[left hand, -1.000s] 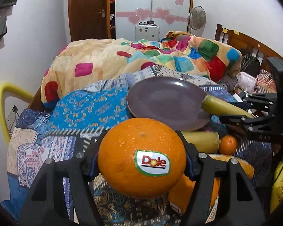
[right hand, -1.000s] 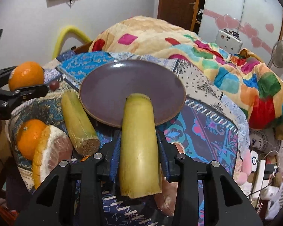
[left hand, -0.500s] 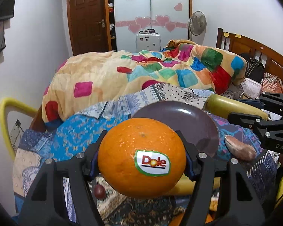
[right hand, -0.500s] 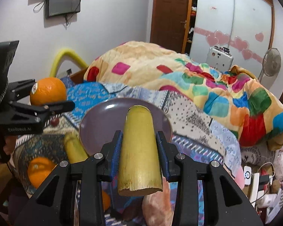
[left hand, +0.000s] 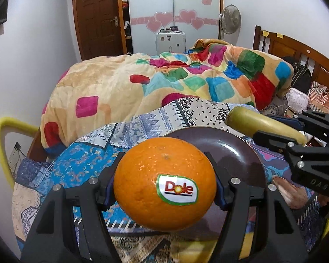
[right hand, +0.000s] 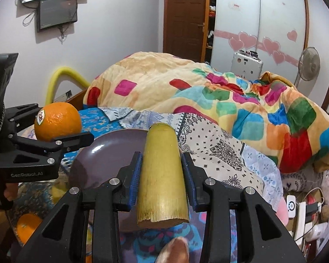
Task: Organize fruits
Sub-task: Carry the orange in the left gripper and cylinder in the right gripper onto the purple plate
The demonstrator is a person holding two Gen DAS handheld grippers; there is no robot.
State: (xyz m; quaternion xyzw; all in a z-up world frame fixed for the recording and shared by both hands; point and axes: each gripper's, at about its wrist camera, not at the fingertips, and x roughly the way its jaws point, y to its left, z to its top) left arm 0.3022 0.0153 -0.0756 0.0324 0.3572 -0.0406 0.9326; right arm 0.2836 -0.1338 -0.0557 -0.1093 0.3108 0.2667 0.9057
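Two tools, left (left hand: 164,184) clamping one orange (left hand: 164,182), right (right hand: 162,175) clamping one yellow stalk (right hand: 162,175), over one plate (right hand: 107,155).

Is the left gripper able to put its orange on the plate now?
Probably yes: the left gripper holds the orange just before the bare plate, nothing between.
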